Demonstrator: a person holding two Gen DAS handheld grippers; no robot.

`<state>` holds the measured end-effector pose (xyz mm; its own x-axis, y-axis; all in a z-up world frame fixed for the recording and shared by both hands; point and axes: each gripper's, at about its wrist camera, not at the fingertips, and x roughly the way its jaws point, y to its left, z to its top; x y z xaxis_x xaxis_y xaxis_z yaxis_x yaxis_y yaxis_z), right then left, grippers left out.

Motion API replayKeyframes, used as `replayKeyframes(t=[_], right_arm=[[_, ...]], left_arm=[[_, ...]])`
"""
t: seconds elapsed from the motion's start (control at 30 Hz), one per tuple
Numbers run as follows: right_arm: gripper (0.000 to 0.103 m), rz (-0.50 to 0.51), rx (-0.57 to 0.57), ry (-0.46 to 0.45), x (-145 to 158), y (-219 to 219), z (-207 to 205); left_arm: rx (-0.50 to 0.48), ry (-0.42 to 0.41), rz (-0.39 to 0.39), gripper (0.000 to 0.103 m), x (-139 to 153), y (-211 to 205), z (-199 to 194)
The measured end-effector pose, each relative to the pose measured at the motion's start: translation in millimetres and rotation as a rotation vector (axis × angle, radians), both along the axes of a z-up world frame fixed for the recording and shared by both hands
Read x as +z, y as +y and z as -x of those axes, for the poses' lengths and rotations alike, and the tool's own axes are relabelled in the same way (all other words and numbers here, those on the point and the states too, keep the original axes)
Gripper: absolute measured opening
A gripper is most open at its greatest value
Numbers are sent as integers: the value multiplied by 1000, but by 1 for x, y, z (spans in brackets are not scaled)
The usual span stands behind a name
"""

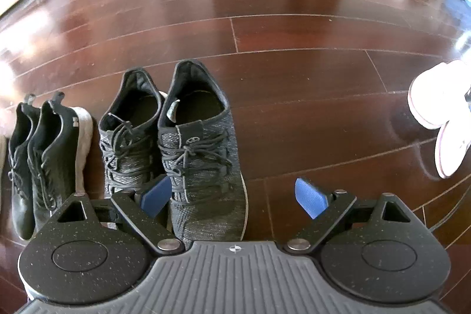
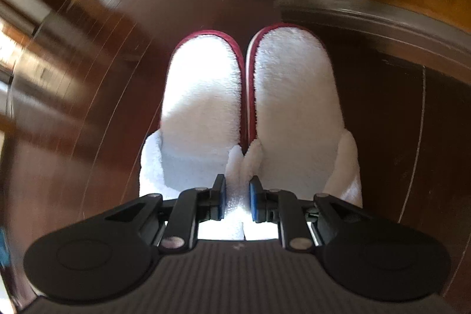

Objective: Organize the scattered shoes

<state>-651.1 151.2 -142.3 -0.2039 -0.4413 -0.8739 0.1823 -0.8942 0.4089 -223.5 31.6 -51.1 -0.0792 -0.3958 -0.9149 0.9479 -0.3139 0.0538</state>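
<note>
My left gripper (image 1: 238,197) hangs low over the dark wood floor (image 1: 294,108), its blue-padded fingers (image 1: 311,197) spread wide with nothing between them. Directly under and ahead of it sits the grey knit sneaker pair (image 1: 173,137), side by side and touching, heels away from me, toes toward the gripper; the left finger pad overlaps the gap between the two shoes in view, contact not discernible. Just left of them stands the black sneaker pair (image 1: 44,155), also side by side, same orientation. At the far right edge of the left wrist view the white slippers (image 1: 441,108) show, overexposed. My right gripper (image 2: 238,200) is closed on those white slippers (image 2: 250,96): the pads pinch the two adjoining inner fleece edges together at the open end, so both slippers are held as one bundle, red-trimmed toes pointing away from me. Background in the right wrist view is motion-blurred; only floor and a dark curved edge (image 2: 368,16) are legible.
</note>
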Motion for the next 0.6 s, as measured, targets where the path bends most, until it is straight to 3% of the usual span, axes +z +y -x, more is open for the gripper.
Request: replayKeyframes(t=[0.1,0.17,0.43,0.6], right_arm=[[18,3,-23,-10,-7,15,4],[18,-2,-23,-10,-9,25,7],[18,-36,-13,14,1,4,34],[18,-43,-26,18,-7,13,37]], left_arm=[[-26,-32,23,94,-1,2,3],[5,-25,21,94,-1,1,2],[15,-21,15,94,-7,12,6],[44,4,-45,94,-15,18,6]])
